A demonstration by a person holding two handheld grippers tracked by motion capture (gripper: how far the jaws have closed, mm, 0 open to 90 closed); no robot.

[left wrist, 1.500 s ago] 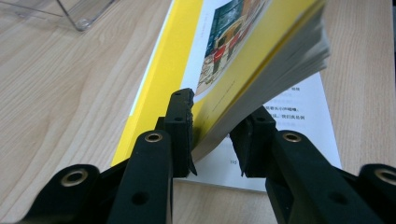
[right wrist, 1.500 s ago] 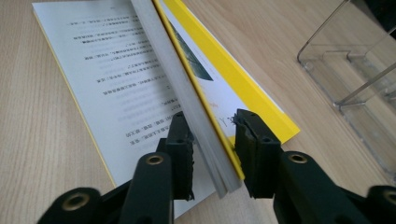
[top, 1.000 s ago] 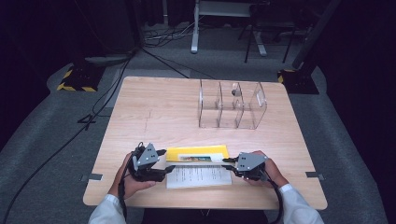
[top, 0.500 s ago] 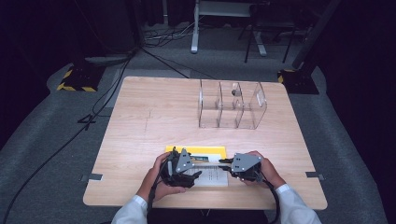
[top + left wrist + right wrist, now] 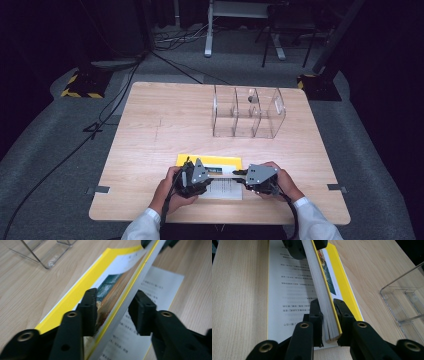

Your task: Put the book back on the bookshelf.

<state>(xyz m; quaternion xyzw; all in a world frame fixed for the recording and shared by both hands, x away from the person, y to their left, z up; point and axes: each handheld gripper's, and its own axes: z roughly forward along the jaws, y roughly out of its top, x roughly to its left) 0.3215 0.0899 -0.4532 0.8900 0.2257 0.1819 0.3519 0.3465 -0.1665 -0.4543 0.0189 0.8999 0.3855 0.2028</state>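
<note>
A yellow-covered book lies open near the table's front edge, its white printed page facing up. A thick block of pages with the yellow cover stands on edge above it. My right gripper is shut on one end of this block, held by the hand at the right. My left gripper straddles the other end of the book's raised block with its jaws apart, a gap showing beside the right jaw. In the high view the left gripper faces the right one across the book.
A clear plastic organizer with several compartments stands at the back right of the wooden table; a small dark object sits in it. Its corner shows in both gripper views. Cables run over the floor at left.
My left gripper has moved right from the book's left edge to the raised block of pages. The right gripper has stayed put, holding the block.
</note>
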